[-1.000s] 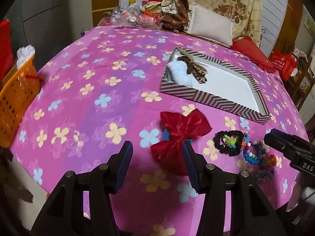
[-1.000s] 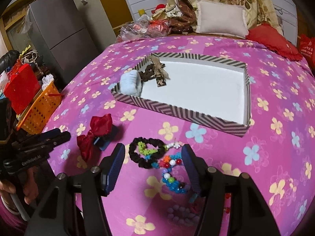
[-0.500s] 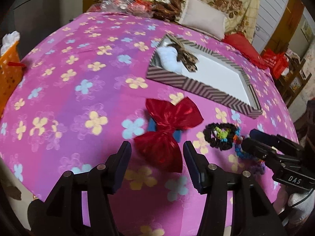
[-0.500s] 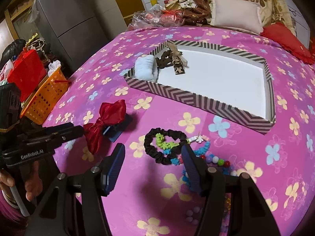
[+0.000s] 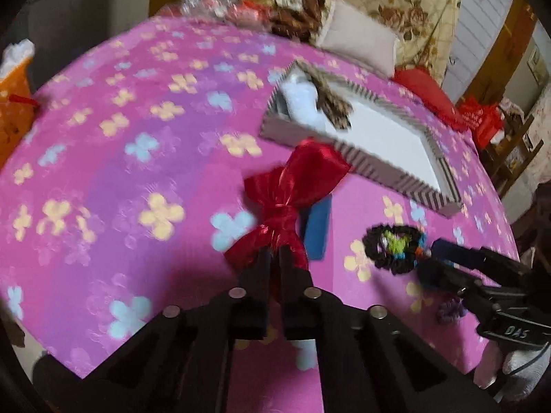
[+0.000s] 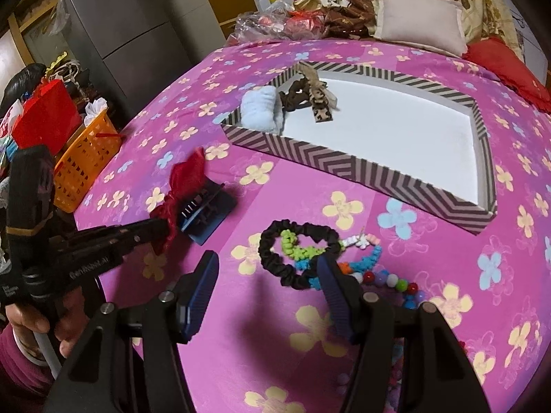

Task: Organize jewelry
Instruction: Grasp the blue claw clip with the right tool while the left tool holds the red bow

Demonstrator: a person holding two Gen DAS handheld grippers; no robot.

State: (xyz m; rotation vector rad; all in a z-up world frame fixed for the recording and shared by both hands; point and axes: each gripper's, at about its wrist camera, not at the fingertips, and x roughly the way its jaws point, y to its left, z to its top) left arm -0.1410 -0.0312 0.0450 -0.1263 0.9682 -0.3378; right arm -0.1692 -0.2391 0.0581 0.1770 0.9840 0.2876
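The striped tray [image 6: 344, 163] holds a blue scrunchie [image 6: 260, 110] and leopard bow [image 6: 318, 98].

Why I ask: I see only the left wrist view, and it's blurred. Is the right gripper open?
Observer: Yes, the right gripper is wide open and holds nothing.
Operator: Where is it aimed?
Observer: At the black scrunchie; one fingertip overlaps the loop in the right wrist view.
Operator: What is the blue part under my bow?
Observer: A clip with comb teeth, attached to the bow that the left gripper pinches.
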